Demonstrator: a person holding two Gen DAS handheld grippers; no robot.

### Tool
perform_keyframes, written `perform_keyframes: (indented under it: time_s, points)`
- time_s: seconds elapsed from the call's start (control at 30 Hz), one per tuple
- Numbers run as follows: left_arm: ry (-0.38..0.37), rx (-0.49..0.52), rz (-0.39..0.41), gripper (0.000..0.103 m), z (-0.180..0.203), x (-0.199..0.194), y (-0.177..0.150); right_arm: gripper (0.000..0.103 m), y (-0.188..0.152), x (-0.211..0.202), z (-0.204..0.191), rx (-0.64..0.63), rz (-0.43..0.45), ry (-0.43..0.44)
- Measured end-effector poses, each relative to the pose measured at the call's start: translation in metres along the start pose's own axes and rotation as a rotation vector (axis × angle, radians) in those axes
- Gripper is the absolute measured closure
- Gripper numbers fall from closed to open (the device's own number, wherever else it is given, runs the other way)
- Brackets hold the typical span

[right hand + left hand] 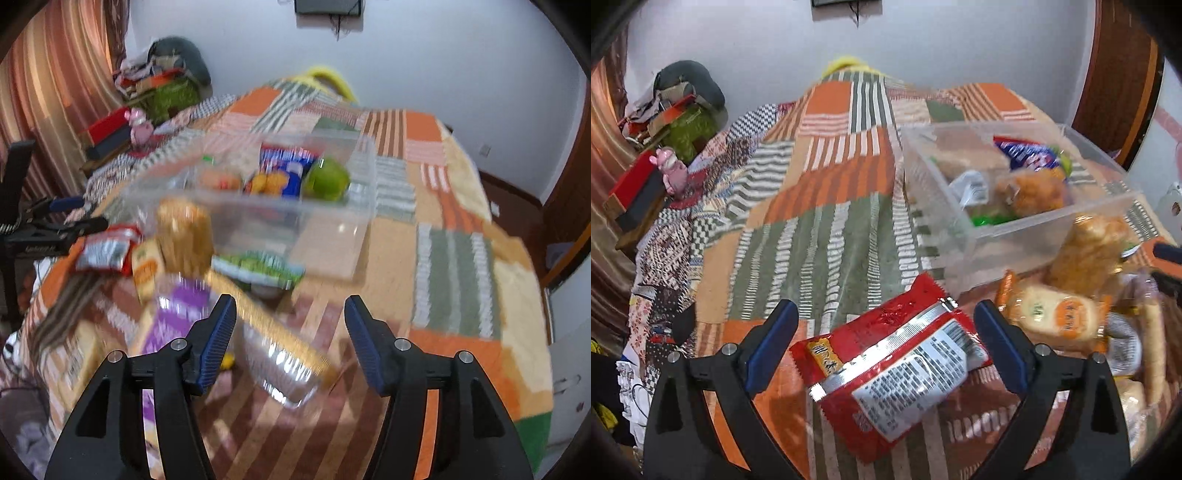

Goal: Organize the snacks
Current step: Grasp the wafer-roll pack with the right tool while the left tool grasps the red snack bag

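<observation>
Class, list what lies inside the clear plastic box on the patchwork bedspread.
Inside the clear plastic box: a blue snack packet, a round green item and an orange-brown wrapped snack. Anything beneath these is covered.

We're looking across a bed covered by a patchwork quilt [827,206] in orange, olive green and cream striped blocks. Behind it we see a plain pale wall [443,66], evenly lit, with a dark object mounted high on it [327,6] and a cord hanging below. On the left we've got long curtains [55,92] in rust and tan stripes, glowing warm. In the far corner we find a cluttered heap of bags and clothes [679,107], and just beside the bed a red and dark box [637,188] with a pink figure [673,173] next to it. On the right we catch a dark wooden door [1119,74], and a brown skirting board [513,186] along the wall's foot.
</observation>
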State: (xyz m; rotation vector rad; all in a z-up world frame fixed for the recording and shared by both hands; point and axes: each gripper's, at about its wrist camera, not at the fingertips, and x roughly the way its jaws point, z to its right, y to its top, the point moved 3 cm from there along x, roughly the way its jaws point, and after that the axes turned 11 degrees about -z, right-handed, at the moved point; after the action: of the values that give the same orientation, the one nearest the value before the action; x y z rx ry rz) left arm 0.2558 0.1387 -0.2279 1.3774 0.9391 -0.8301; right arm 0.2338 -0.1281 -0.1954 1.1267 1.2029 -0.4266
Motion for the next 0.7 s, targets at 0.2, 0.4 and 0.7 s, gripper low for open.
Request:
perform_keyframes:
  time_s: [0.2,0.4,0.7]
  points:
    - [-0.059,0.024,-0.073,0.006,0.007,0.032,0.005,0.041,-0.006,0.013,-0.009,-0.038,-0.033,0.005]
    - [-0.112,0.020,-0.117,0.006,0.013,0.034,-0.013,0.041,-0.002,0.022,-0.017,-0.078,-0.059,0.030]
    - [-0.154,-0.024,-0.135,0.006,0.017,0.004,-0.060,0.055,-0.016,0.017,-0.018,-0.098,-0.087,0.019]
